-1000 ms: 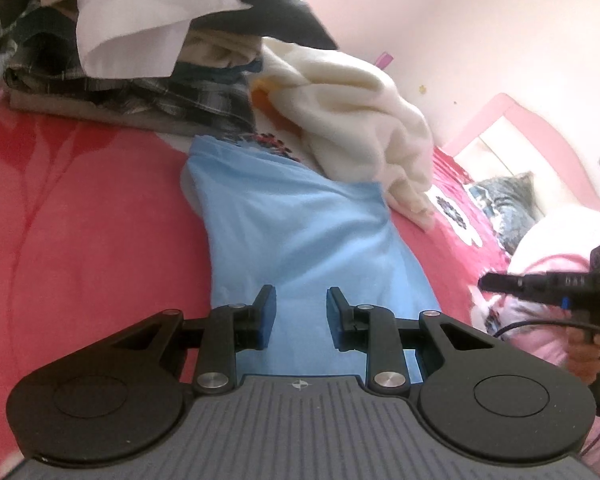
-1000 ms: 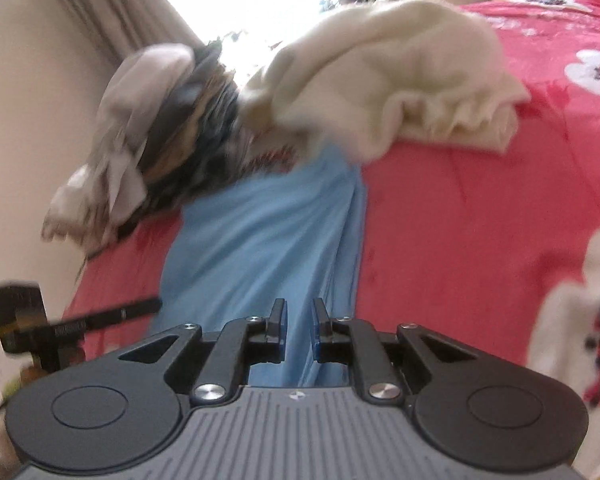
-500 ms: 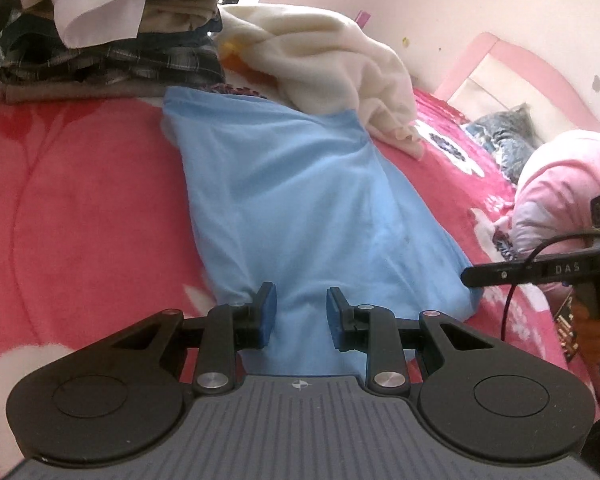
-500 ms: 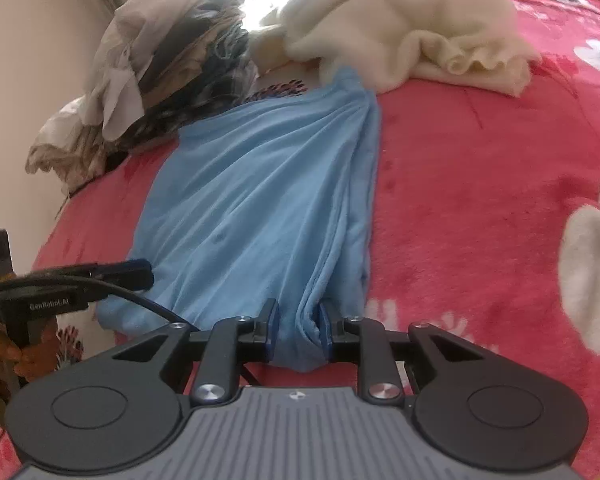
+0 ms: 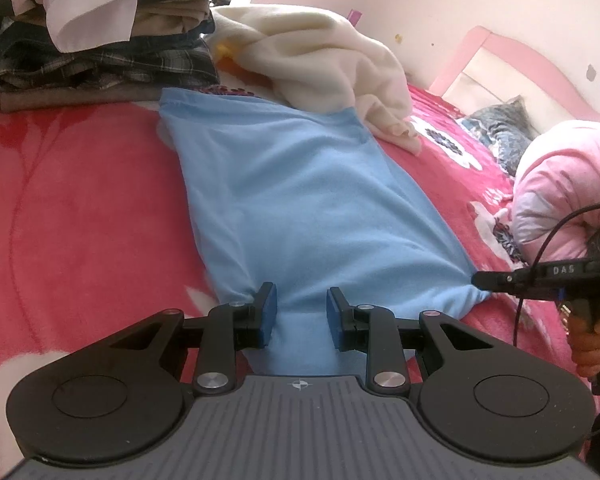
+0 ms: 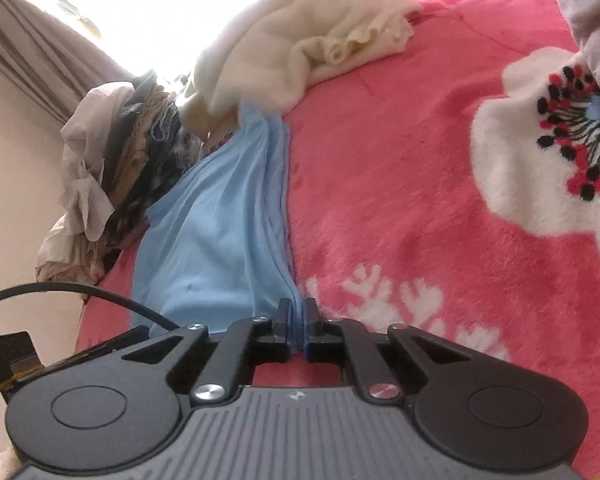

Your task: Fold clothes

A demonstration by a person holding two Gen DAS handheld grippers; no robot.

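Note:
A light blue garment [image 5: 300,208] lies stretched lengthwise on the red floral blanket [image 5: 80,200]. Its far end runs under a cream fleece [image 5: 324,64]. My left gripper [image 5: 299,312] is open, its jaws either side of the garment's near hem. My right gripper [image 6: 299,322] is shut on the near right corner of the blue garment [image 6: 220,232], with bunched folds running up from the jaws. The right gripper also shows in the left wrist view [image 5: 540,280], at the garment's right corner.
A pile of mixed clothes [image 5: 100,40] sits at the far left, also in the right wrist view [image 6: 120,168]. A pink quilt [image 5: 568,180] and a pink headboard [image 5: 520,64] lie to the right. A curtain [image 6: 40,52] hangs by the window.
Both grippers have drawn back toward me, pulling the blue garment out longer and flatter on the blanket. The right gripper has closed tighter on the garment's corner.

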